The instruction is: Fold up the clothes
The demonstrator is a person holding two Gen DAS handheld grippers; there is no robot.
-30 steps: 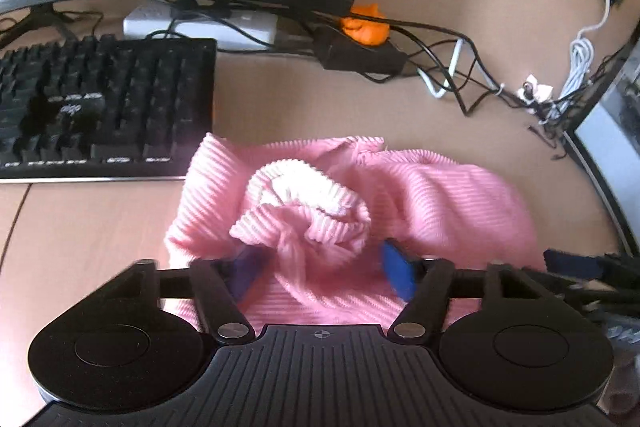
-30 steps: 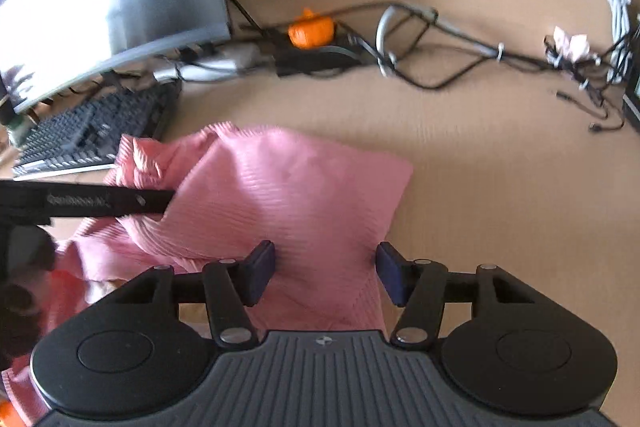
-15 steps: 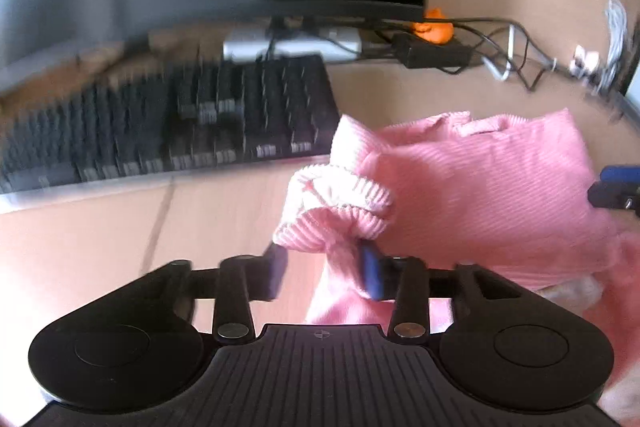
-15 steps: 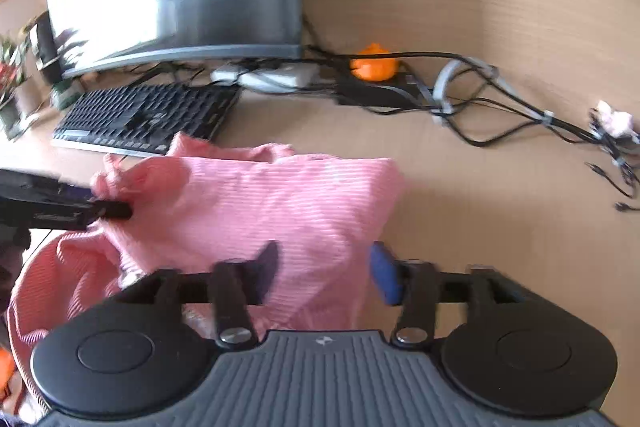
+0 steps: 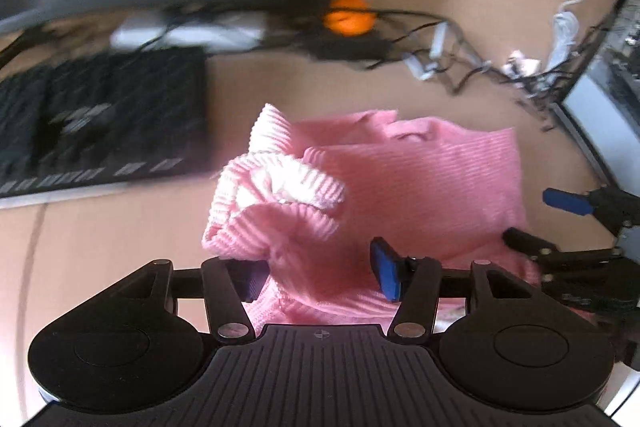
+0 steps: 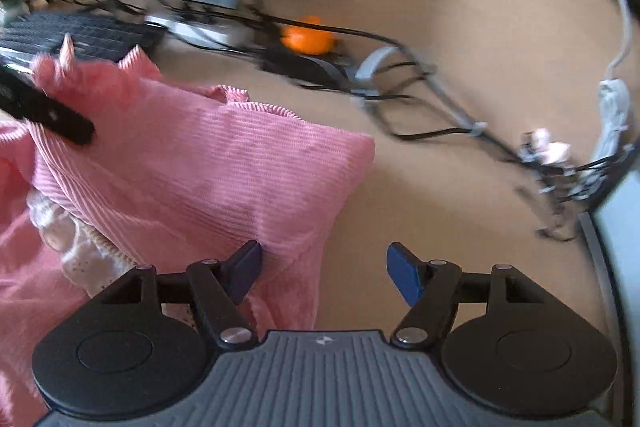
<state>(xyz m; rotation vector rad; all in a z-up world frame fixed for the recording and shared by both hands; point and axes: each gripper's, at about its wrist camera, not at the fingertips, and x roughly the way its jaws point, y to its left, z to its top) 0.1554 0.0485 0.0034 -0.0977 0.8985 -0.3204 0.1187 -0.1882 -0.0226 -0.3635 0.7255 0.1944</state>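
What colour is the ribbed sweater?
Pink; the ribbed sweater shows best in the right wrist view.

Views — my left claw's camera looks low and close over the pink sweater (image 5: 420, 179) toward the keyboard (image 5: 100, 115); my right claw's shares sweater (image 6: 200, 179), keyboard (image 6: 80, 35) — from the right.

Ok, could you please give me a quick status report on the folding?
Left gripper open, ribbed cuff bunched between its fingers. Right gripper open at the pink knit sweater's edge. Sweater still rumpled on the desk. Keyboard close beside it.
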